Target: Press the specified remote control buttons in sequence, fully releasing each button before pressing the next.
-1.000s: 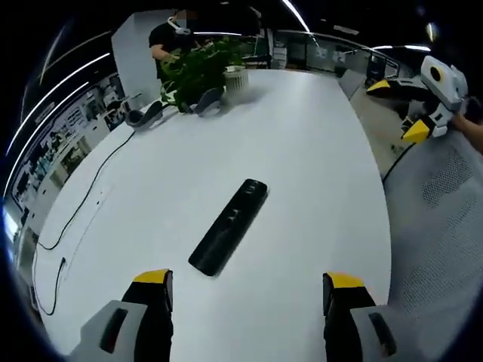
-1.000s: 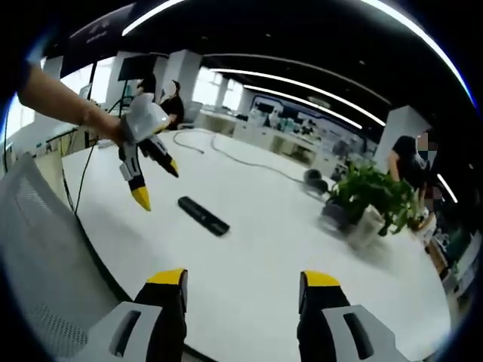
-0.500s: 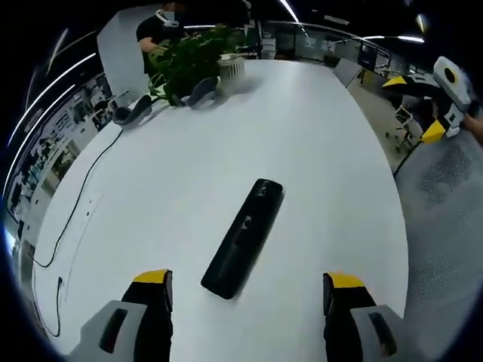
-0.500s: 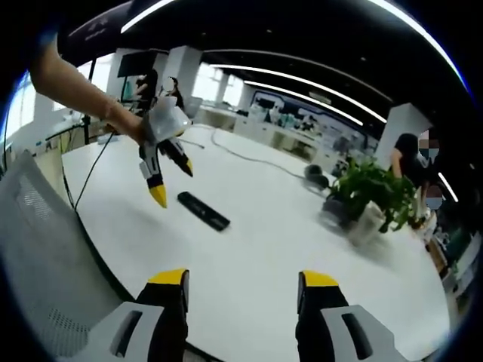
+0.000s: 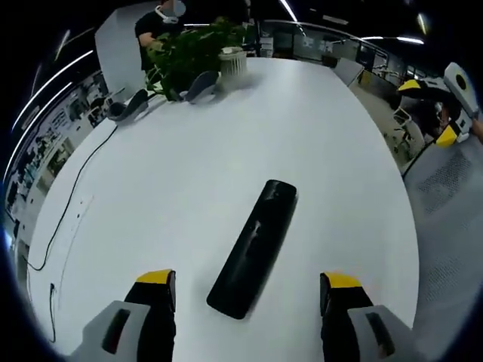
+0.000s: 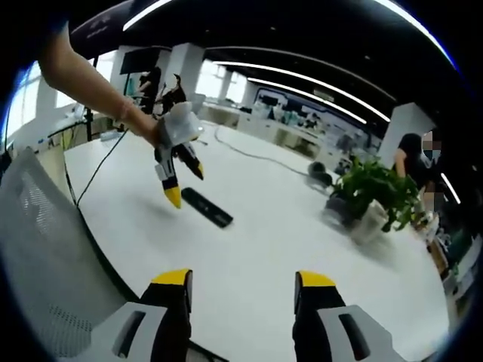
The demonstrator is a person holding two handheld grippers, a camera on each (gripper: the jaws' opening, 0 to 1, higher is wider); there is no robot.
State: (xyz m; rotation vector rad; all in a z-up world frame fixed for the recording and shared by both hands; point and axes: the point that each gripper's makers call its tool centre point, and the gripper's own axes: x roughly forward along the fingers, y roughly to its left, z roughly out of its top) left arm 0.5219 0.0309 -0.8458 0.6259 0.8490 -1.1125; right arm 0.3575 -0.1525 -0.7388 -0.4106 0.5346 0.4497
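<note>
A long black remote control (image 5: 255,247) lies flat on the white table (image 5: 189,166). My left gripper (image 5: 249,280) hangs just above its near end, open, with one yellow-tipped jaw on each side. In the right gripper view a hand holds that left gripper (image 6: 186,185) over the remote (image 6: 206,208), tips pointing down and apart. My right gripper (image 6: 244,278) is open and holds nothing, well back from the remote over the table's near edge. It also shows at the far right of the left gripper view (image 5: 430,111).
A potted plant (image 5: 192,56) in a white pot (image 5: 232,64) stands at the table's far end, with dark headsets (image 5: 128,109) beside it. A black cable (image 5: 68,211) runs along the left side. A grey mesh chair (image 6: 38,249) stands at the table's edge. A person (image 5: 155,23) stands beyond the plant.
My left gripper has come closer to the remote, which now lies between its jaws. In the right gripper view it has moved right, over the remote. The right gripper has hardly moved.
</note>
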